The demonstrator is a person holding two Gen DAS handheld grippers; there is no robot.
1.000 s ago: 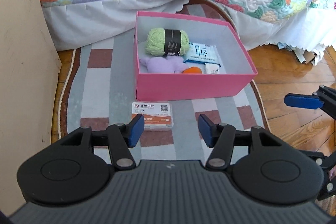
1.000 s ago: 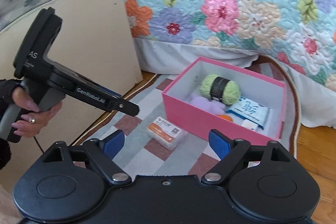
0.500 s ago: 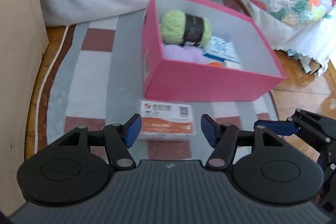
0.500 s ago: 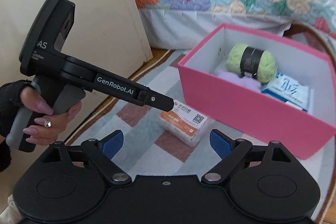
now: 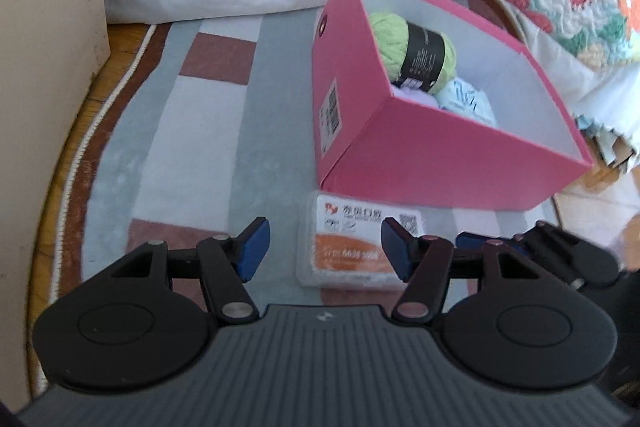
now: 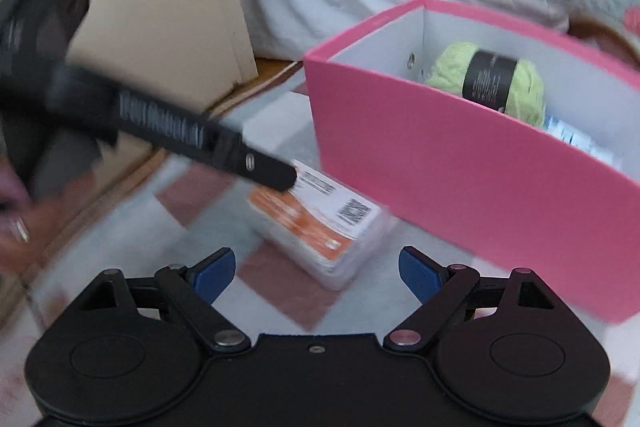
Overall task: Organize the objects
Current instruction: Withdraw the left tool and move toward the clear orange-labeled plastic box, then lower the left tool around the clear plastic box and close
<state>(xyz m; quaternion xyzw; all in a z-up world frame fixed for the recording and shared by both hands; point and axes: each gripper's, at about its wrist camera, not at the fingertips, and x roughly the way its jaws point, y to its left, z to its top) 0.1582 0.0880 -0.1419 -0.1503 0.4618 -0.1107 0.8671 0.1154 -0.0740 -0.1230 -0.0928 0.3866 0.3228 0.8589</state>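
Low in frame, left gripper (image 5: 325, 254) wide open around orange-white packet (image 5: 352, 247) on rug (image 5: 208, 131); right gripper (image 6: 316, 273) wide open, empty; pink box (image 5: 420, 147) upper right.

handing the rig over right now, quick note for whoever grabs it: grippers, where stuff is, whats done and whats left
Left gripper: open, empty, low over the rug, its fingers on either side of the orange-and-white packet, not closed on it.
Right gripper: open, empty, hovering close to the same packet.
Pink box: on the rug beside the bed, holding the green yarn ball, a pale purple item and a blue-and-white pack.
Done: those items are in the box.
Left: the packet lies on the rug against the box's near wall; likely close the left gripper on it and put it in the box.
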